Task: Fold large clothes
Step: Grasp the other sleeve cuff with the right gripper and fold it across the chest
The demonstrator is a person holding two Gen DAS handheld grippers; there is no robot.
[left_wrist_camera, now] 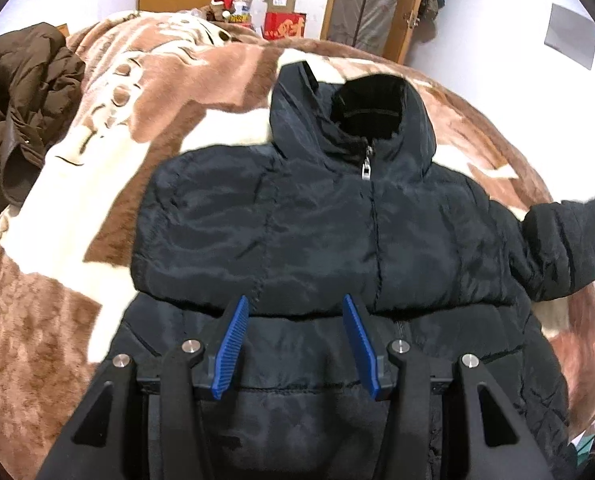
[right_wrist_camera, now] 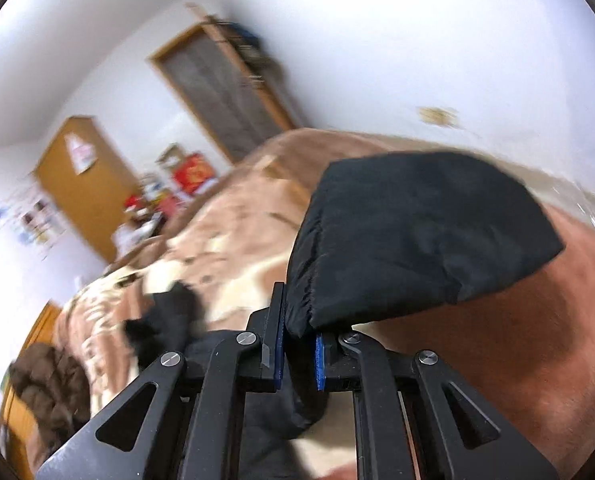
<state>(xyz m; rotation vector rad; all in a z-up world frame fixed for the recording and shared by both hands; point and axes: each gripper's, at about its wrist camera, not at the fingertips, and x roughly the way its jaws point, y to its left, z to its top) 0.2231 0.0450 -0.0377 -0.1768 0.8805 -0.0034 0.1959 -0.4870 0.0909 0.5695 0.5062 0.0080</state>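
A bed (left_wrist_camera: pixel 57 208) under a brown-and-cream blanket carries the black jacket (left_wrist_camera: pixel 317 220), zipped, front up. My left tongs (left_wrist_camera: pixel 293 344) hover over it, apart and empty. From the right view, my right tongs (right_wrist_camera: pixel 299 354) are clamped on the cuff (right_wrist_camera: pixel 409 232), lifted. Puffy, light, slippery; I'd grip seams.

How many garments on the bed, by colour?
Black puffy hooded jacket: 1
Brown puffy coat: 1
Total: 2
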